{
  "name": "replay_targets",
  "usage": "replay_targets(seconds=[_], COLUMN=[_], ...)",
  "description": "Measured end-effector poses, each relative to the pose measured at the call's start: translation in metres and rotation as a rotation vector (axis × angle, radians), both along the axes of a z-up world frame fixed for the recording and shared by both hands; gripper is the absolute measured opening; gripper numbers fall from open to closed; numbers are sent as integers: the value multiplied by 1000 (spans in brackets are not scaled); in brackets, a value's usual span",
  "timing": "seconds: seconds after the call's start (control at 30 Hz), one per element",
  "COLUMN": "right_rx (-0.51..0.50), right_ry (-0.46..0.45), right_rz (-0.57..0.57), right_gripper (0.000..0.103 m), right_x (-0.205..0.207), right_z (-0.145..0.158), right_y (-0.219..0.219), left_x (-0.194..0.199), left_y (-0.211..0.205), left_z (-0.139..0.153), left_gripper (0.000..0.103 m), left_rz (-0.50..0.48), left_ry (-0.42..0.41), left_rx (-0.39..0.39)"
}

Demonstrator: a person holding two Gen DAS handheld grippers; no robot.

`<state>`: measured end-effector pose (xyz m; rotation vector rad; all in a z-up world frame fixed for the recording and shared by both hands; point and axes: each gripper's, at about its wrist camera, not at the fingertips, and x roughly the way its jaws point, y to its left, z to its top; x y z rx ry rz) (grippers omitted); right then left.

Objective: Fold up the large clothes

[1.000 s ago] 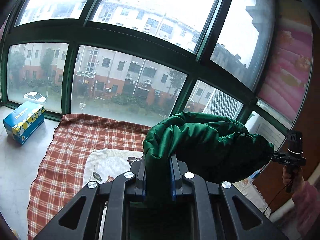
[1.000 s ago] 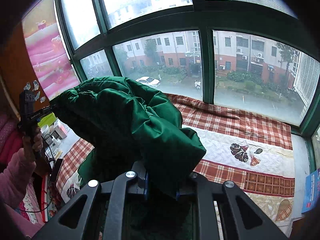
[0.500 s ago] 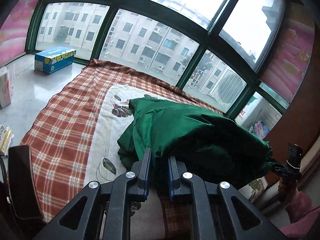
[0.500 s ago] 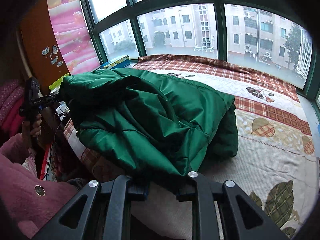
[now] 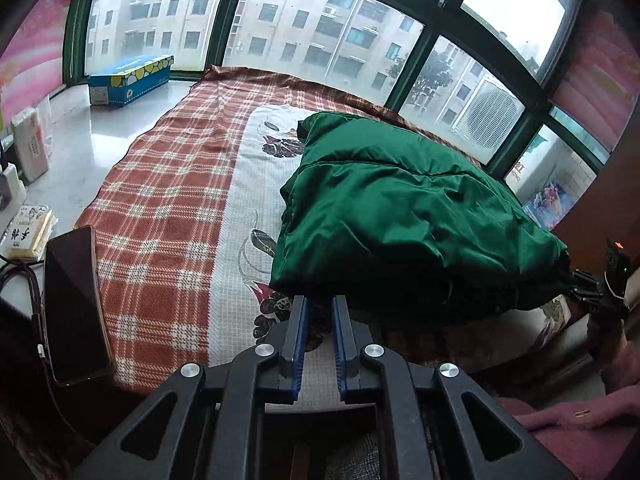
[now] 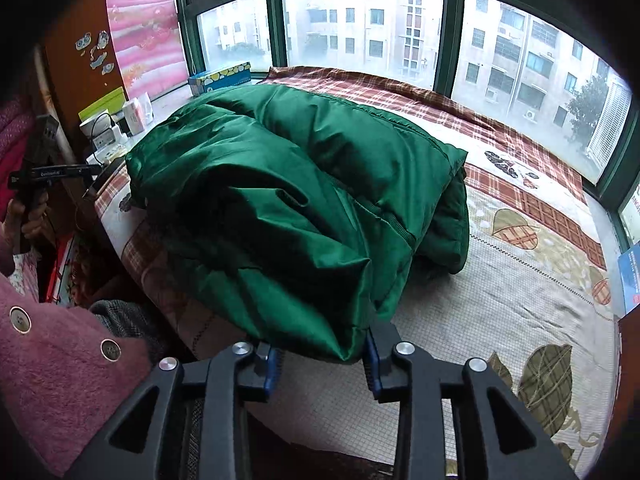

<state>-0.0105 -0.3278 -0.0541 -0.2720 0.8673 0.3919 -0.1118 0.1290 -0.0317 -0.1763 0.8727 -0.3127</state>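
Jacket [image 6: 296,200] corner between opening right hand-held gripper [image 6: 324,356] jaws.

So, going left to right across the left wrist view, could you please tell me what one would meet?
Dark phone at the near left edge → red plaid blanket → white floral panel of the bedcover → green padded jacket → right gripper at the far right.
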Motion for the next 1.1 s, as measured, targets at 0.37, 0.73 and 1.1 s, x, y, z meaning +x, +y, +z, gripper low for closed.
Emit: replay_targets(seconds=[0.37,0.73,1.1], right_rx=[-43,-305,-317], right_ry=[-36,-67,-13], right_rz=[-46,61,-17], right_gripper=[49,63,12], right_x=[-9,34,33], right_z=[29,-4,-8], right_y=[7,76,62], left_x=[68,222,328], left_y=[-70,-145,-205], left_z=[62,83,55], left_gripper=[14,14,14], left_rz=[-163,-267,-297], left_ry=[-38,31,114], left_rx=[37,-43,-108])
